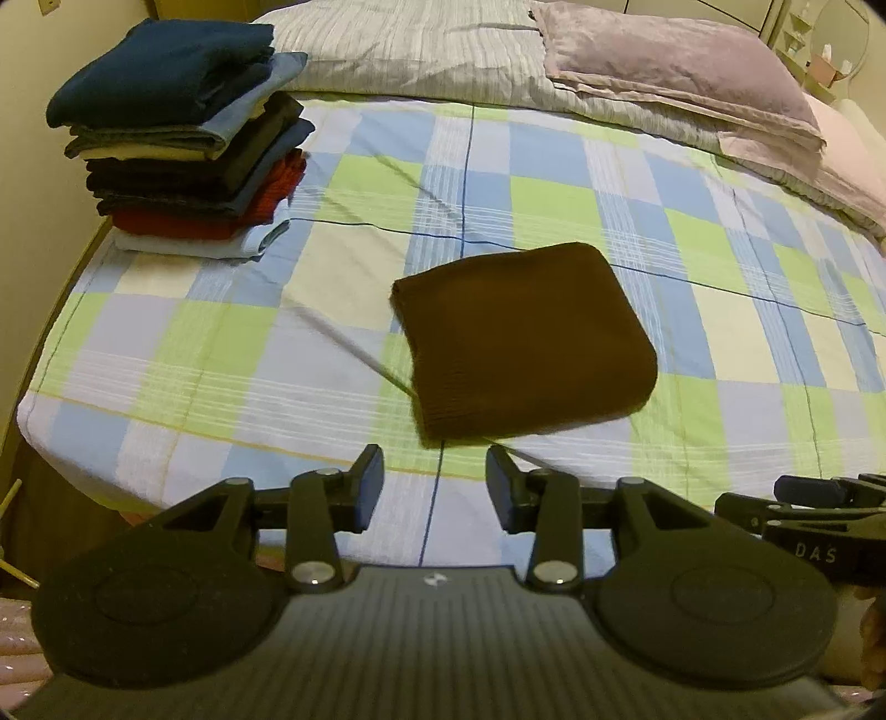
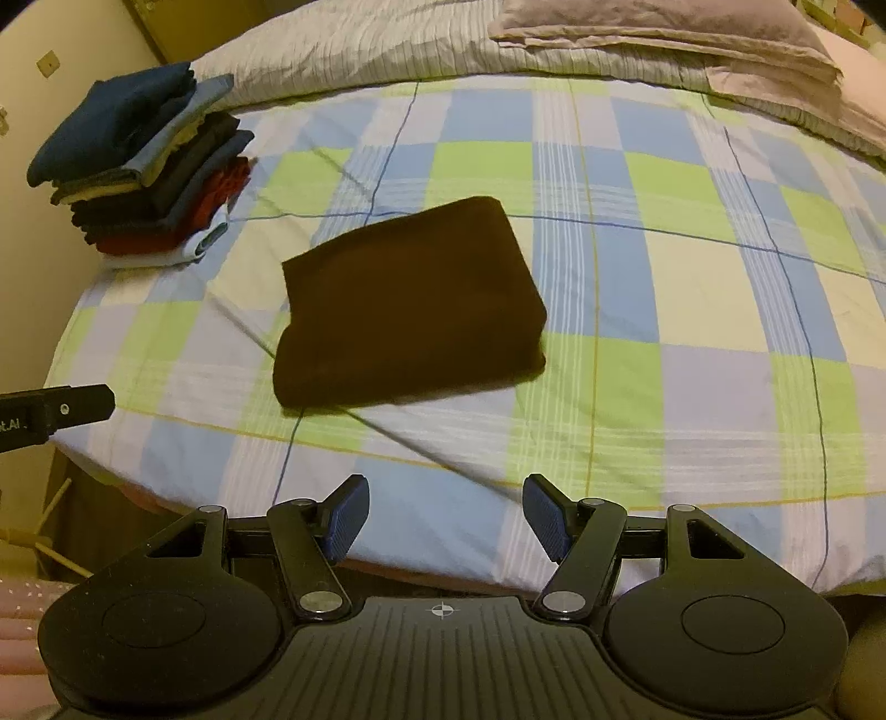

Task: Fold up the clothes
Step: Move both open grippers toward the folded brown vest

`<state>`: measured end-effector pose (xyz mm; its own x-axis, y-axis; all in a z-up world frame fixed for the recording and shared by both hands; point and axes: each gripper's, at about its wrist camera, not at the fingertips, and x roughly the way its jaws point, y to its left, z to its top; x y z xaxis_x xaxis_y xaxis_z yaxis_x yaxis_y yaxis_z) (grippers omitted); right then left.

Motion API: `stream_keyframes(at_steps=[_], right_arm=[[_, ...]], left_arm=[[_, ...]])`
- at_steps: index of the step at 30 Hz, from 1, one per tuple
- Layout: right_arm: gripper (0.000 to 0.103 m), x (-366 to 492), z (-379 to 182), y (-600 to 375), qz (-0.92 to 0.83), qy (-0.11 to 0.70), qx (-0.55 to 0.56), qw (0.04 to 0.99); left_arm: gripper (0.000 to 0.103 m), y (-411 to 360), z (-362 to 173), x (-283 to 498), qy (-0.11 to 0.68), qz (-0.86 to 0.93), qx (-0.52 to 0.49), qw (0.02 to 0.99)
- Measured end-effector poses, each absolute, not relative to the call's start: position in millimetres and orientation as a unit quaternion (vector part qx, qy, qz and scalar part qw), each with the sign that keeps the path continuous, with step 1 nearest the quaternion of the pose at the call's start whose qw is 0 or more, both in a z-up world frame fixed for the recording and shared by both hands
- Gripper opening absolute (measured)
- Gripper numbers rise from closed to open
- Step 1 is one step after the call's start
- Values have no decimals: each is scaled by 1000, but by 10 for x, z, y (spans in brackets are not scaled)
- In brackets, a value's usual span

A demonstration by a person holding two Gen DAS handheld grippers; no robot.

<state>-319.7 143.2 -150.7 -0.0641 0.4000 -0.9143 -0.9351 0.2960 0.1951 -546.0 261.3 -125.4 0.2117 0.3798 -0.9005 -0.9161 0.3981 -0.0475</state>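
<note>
Two claws are in view, both empty and both clear of the bed. The left claw [image 1: 434, 487] has its jaws parted by a moderate gap, with nothing between the pads. The right claw [image 2: 446, 518] stands wider open, its blue ribbed pads [image 2: 545, 523] exposed and gripping nothing. Each claw hangs over the near edge of the bed [image 1: 166, 387], short of the garment.

Lettering: the right claw's body, seen at the right edge of the left wrist view, carries the letters "DAS". The left claw's body, seen at the left edge of the right wrist view, shows a cut-off fragment reading "t.AI". No further text is legible.

Ahead of both claws, the folded brown garment [image 1: 520, 338] lies flat on the checked bedsheet [image 2: 664, 277], near the middle of the bed, as a compact rectangle. Neither claw touches it.

Well apart from it, at the far left corner of the bed, stands a stack of folded clothes [image 1: 177, 144]: navy on top, then blue, cream, dark, red and white layers.

At the far side lie a striped quilt [image 1: 421, 50] and a mauve pillow [image 1: 675, 66].
</note>
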Motion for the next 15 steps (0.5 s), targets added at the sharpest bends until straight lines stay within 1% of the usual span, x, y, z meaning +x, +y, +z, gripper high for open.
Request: stream_keyframes(at_steps=[6,13,15], right_arm=[[65,-3236,-1579,1543,528,507,-282,619],[65,-3125,-1895,1711,518,533,-295,601],[65,-3057,-2014,1788,514,537,-296,599]], left_arm=[[40,2652,-1289,-5550,435,454,-324,707],[40,2731,-1643,-5764,399,434,-410,696],[40,2778,-1769,-5785,393,435,-419,693]])
